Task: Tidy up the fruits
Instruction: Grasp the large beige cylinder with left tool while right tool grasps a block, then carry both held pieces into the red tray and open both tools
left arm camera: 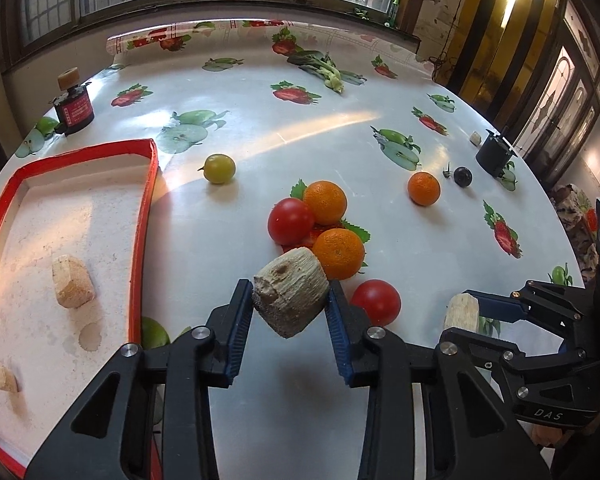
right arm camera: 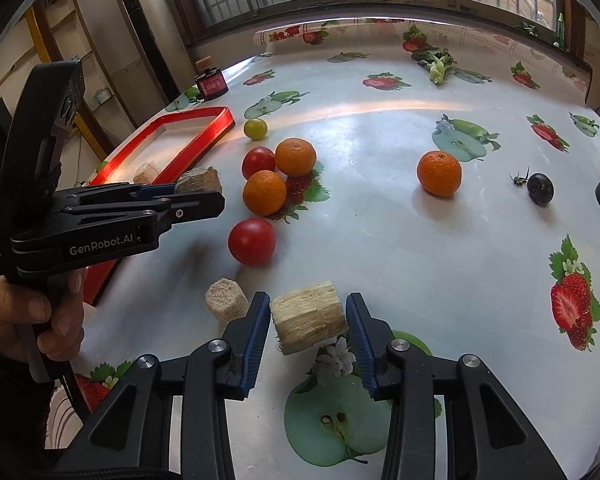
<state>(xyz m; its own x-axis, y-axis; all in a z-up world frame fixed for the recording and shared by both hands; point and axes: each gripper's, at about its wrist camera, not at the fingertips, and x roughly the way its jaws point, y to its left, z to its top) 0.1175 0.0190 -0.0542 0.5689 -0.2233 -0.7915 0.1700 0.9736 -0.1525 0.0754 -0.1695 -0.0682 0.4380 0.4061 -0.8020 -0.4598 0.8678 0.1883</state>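
Red-rimmed white tray (left arm camera: 142, 216) at worktop (left arm camera: 300, 128) left edge, bare centre beyond. Left fingers (left arm camera: 290, 300) clamp a beige fibrous cane chunk (left arm camera: 290, 294); right fingers (right arm camera: 308, 314) clamp a pale fibrous cane chunk (right arm camera: 308, 316).

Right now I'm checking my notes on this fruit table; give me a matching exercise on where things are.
Things:
1. fibrous chunk
2. pale chunk
3. lone orange
4. leafy greens

Places:
A. far end of the table
B. inside the red tray
C. between the left gripper pads
D. beside the dark grape

Pairs: 1-C, 2-B, 3-D, 4-A
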